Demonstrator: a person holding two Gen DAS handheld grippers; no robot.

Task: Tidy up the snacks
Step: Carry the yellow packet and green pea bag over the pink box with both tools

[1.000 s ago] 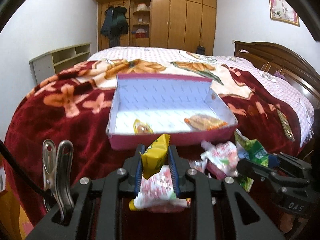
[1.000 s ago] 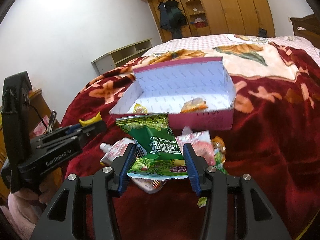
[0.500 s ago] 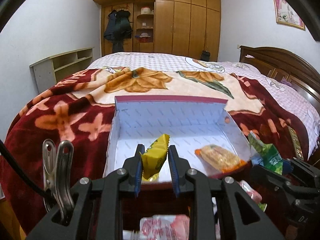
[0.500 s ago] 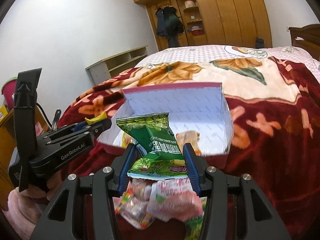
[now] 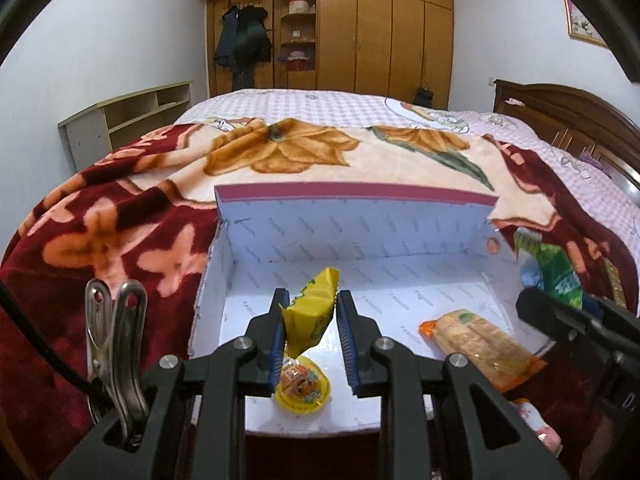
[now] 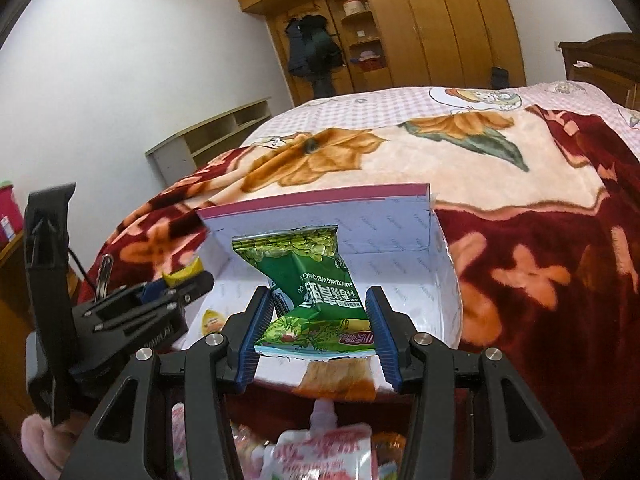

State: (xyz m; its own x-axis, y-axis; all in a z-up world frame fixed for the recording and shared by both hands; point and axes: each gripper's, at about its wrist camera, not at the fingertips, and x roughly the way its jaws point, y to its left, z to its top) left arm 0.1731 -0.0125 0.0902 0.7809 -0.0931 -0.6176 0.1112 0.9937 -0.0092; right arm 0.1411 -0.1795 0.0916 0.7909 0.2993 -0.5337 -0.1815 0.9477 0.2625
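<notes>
My left gripper (image 5: 311, 308) is shut on a small yellow snack packet (image 5: 310, 316), held over the front left of an open white box with a maroon rim (image 5: 356, 196). On the box floor lie a round yellow jelly cup (image 5: 303, 387) and an orange snack bag (image 5: 482, 346). My right gripper (image 6: 320, 312) is shut on a green snack bag (image 6: 316, 284) above the box (image 6: 320, 202), over its near edge. The left gripper (image 6: 176, 288) shows at the left in the right wrist view, the right gripper (image 5: 576, 320) at the right in the left wrist view.
The box lies on a bed under a dark red floral blanket (image 5: 100, 248). Loose snack pouches, one pink and white (image 6: 320, 456), lie on the blanket in front of the box. A low shelf unit (image 5: 124, 116) and a wooden wardrobe (image 5: 360, 28) stand behind; a headboard (image 5: 572, 120) is to the right.
Both grippers have moved forward from over the snack pile to above the box, each still holding its packet. The box now looms larger and the pile has dropped below the frame.
</notes>
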